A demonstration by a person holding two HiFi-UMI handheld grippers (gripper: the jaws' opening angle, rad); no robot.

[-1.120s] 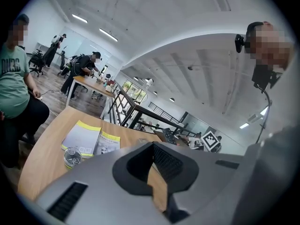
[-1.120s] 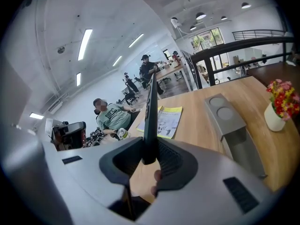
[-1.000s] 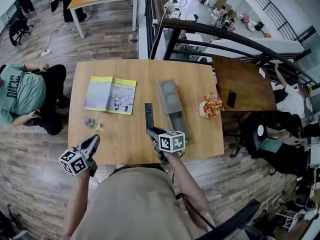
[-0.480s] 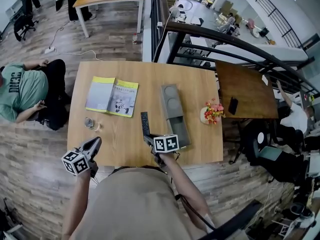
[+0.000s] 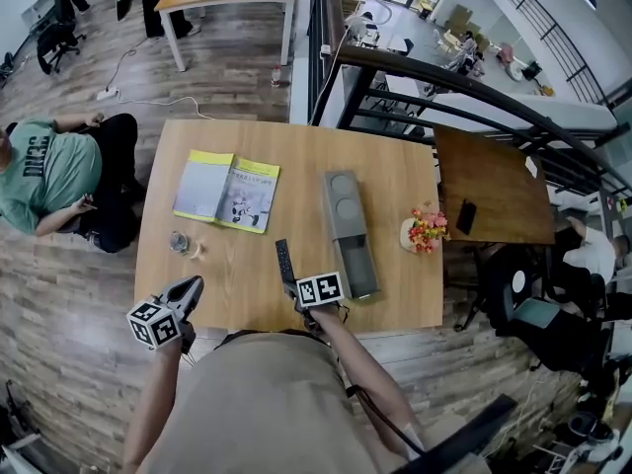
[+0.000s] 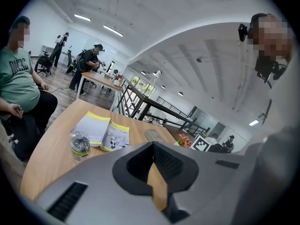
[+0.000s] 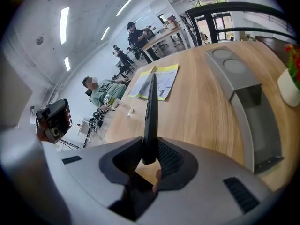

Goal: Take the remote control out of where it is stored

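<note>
One pale wooden bench [image 5: 296, 156] with a smooth grain carries five things. One slim black remote control [image 5: 284, 262] is out of its box, just left of it and apart from it. The right claw [image 5: 294, 287] pinches the remote's near end, with the bar turned on its narrow edge and pointing away along the bench. One long grey storage box [image 5: 343, 197] lies lengthwise: its far half is a flat lid with two round recesses, its near half an open rectangular trough. There is also one open booklet [image 5: 227, 191] with yellow borders, one small clear jar [image 5: 179, 242], and one white pot of red and yellow flowers [image 5: 422, 233]. The left claw [image 5: 188, 289] hangs at the bench's near edge, its jaws pressed together with nothing between them.
</note>
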